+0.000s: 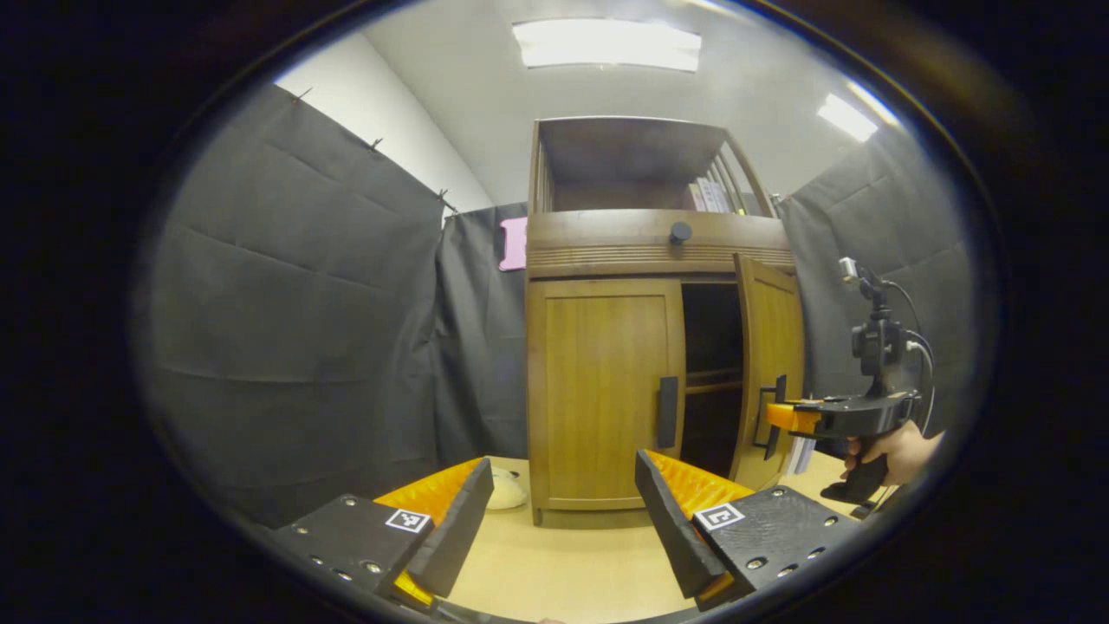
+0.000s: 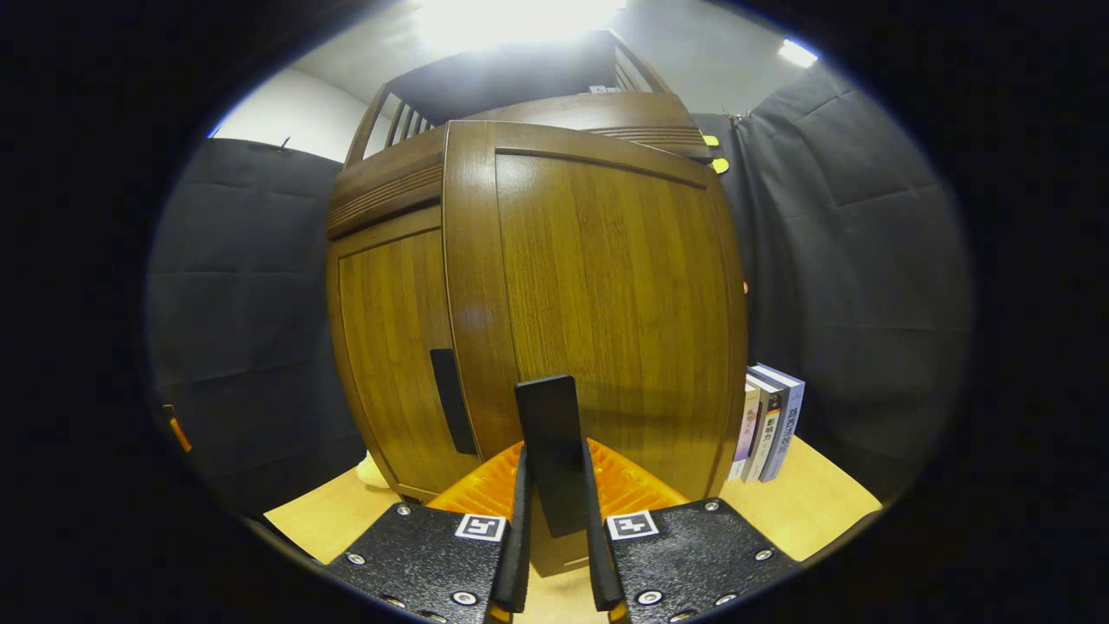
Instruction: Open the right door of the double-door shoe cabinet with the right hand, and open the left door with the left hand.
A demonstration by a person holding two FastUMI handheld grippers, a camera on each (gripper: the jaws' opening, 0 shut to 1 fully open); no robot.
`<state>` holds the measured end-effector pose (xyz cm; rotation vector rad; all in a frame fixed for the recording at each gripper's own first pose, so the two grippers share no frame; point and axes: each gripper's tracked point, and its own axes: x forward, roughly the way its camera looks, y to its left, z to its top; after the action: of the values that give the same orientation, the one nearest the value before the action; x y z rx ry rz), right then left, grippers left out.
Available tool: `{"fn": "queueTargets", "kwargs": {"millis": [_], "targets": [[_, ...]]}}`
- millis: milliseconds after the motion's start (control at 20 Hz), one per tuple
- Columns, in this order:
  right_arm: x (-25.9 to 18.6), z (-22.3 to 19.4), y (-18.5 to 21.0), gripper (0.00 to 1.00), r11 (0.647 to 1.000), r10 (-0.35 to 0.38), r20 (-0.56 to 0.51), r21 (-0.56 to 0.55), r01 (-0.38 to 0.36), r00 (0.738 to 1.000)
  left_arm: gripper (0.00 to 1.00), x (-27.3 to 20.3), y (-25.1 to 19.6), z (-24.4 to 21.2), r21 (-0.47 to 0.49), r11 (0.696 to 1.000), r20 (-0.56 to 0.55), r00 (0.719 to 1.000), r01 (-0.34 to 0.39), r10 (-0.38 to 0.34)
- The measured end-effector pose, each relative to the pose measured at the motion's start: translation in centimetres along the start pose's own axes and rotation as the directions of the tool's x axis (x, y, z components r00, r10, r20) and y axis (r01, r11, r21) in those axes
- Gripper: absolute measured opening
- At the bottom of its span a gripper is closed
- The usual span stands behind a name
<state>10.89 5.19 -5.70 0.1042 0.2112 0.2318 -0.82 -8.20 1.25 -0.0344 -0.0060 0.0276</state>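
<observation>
Right gripper [image 2: 554,529]: jaws clenched on the right door handle [image 2: 554,451], one finger on each side of the bar. In the left gripper view, the same gripper [image 1: 784,416] sits at the handle, a hand [image 1: 897,451] holding it.

Left gripper [image 1: 563,520]: jaws released, spread wide, nothing between them; it hovers in front of the shoe cabinet [image 1: 641,251], apart from it.

Right door [image 2: 606,303] is swung partly out; a dark gap shows between it and the left door [image 1: 602,390]. Left door is closed, its handle [image 1: 667,412] untouched.

Counter [image 1: 554,563] lies bare in front of the cabinet.

Count: two doors, two handles, one knob [image 1: 680,231] above them, three books [image 2: 767,425] standing upright just right of the cabinet.
</observation>
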Motion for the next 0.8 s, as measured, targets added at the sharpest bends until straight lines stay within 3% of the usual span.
{"fn": "queueTargets", "kwargs": {"millis": [550, 600, 650, 700, 800], "targets": [[-5.9, 0.2, -4.4, 0.19, 0.998, -0.057, 0.009, 0.020, 0.056, 0.998, 1.00, 1.1, -6.4, 0.7, -0.015, 0.989, 0.018, 0.989, 0.144, -0.144], [-6.3, 0.2, -4.9, 0.18, 0.997, -0.067, 0.010, 0.025, 0.066, 0.998, 0.94, 1.2, -6.9, 0.8, -0.017, 0.988, 0.018, 0.988, 0.154, -0.153], [-6.7, 0.3, -5.4, 0.18, 0.997, -0.079, 0.012, 0.027, 0.079, 0.997, 1.00, 1.2, -7.4, 0.7, -0.017, 0.986, 0.016, 0.986, 0.164, -0.164], [-6.9, 0.3, -5.9, 0.18, 0.995, -0.094, 0.015, 0.027, 0.093, 0.996, 0.94, 1.2, -7.7, 0.6, -0.017, 0.985, 0.013, 0.985, 0.175, -0.174], [-7.7, 0.5, -7.1, 0.18, 0.991, -0.130, 0.020, 0.019, 0.130, 0.991, 0.94, 0.7, -8.5, 0.4, -0.017, 0.982, 0.006, 0.982, 0.189, -0.189]]}}
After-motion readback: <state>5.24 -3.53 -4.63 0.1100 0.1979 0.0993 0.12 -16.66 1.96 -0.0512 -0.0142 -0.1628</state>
